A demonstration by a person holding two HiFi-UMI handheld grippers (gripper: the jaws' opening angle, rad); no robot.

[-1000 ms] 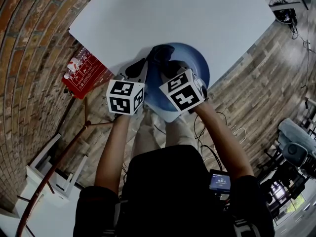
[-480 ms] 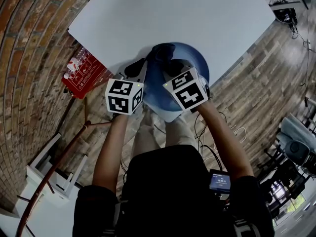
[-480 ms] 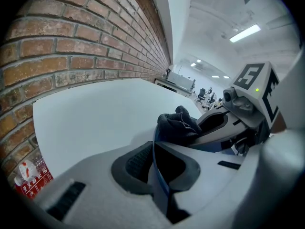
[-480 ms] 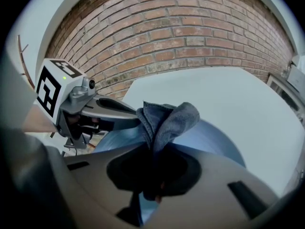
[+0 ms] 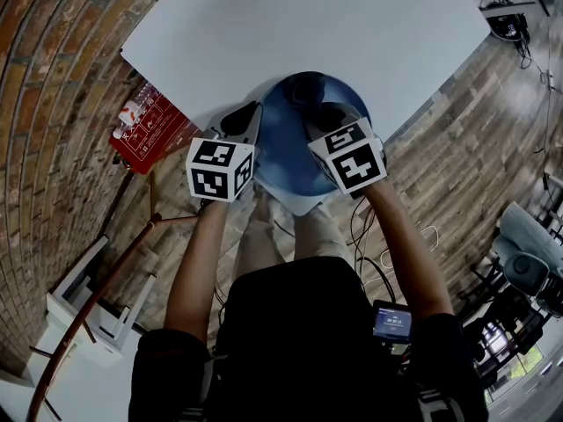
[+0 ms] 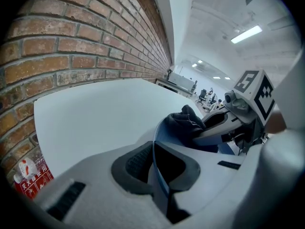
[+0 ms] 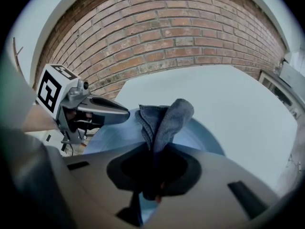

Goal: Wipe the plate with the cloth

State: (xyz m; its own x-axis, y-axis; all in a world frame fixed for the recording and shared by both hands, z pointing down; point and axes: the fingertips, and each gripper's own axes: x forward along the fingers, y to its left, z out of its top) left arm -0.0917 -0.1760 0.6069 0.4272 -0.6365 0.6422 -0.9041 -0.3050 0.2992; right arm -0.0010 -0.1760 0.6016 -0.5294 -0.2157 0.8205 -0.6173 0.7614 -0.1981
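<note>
Plate [image 5: 283, 152], blue and shallow, sits at the near corner of the white table [image 5: 352, 25], with its right rim reaching that side's edge or a little past it. It looks rigid, smooth and likely breakable, so it would slide or tip under a sideways push. The thin rim is the sensible place to hold it, and the left gripper [image 5: 244, 120] is clamped there, the rim running between its pads. The right gripper [image 5: 321, 112] is pinched on a dark grey cloth [image 5: 306, 89], whose loose end bunches over the plate's far half. The cloth is soft and light and folds on itself, so it probably has to be pressed flat to wipe well. Room is tight on the near side, where both table edges lie close behind the plate. The far tabletop is bare and gives more room. A brick wall [image 6: 86, 46] runs along the table's left edge.
</note>
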